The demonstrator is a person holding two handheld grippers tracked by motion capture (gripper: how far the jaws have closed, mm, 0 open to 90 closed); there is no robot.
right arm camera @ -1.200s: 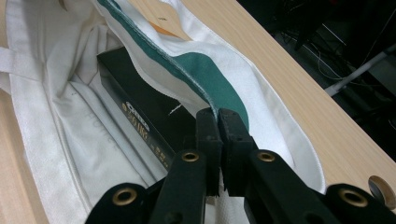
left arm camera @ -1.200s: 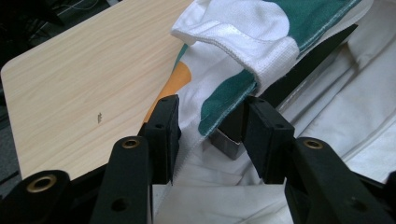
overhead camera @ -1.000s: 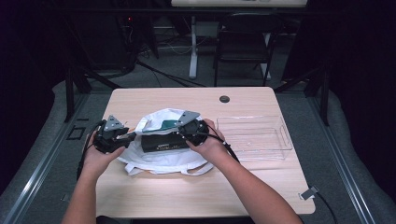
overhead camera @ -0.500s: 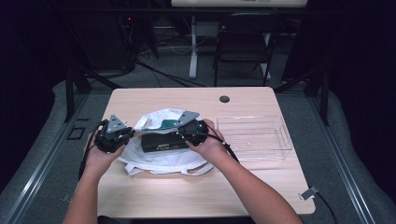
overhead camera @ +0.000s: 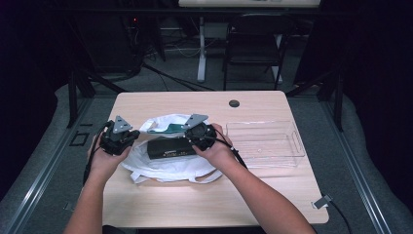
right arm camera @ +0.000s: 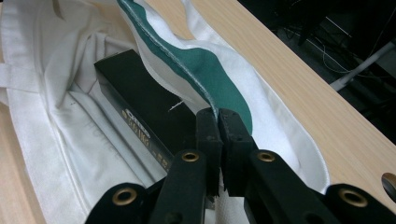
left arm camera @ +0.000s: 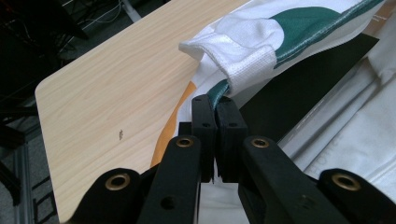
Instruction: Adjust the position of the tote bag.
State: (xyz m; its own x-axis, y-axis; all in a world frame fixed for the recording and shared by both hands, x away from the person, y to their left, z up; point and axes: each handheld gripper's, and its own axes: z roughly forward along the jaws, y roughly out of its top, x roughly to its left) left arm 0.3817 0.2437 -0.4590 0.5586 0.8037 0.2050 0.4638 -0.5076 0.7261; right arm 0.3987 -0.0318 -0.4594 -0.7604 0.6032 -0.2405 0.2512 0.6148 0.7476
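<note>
Now your left gripper (left arm camera: 215,105) has just clenched on the bag (overhead camera: 170,165) rim, and your right gripper (right arm camera: 218,116) pinches the green-edged rim too. Mid-table, near side, the bag lies limp around the box (overhead camera: 170,147). Thin cloth will likely sag and slip; hold the hemmed edge.

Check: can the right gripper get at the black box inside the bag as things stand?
Probably not yet: the right gripper is shut on the bag rim, so its jaws are occupied. The black box lies exposed just beside it, nothing covering it.
</note>
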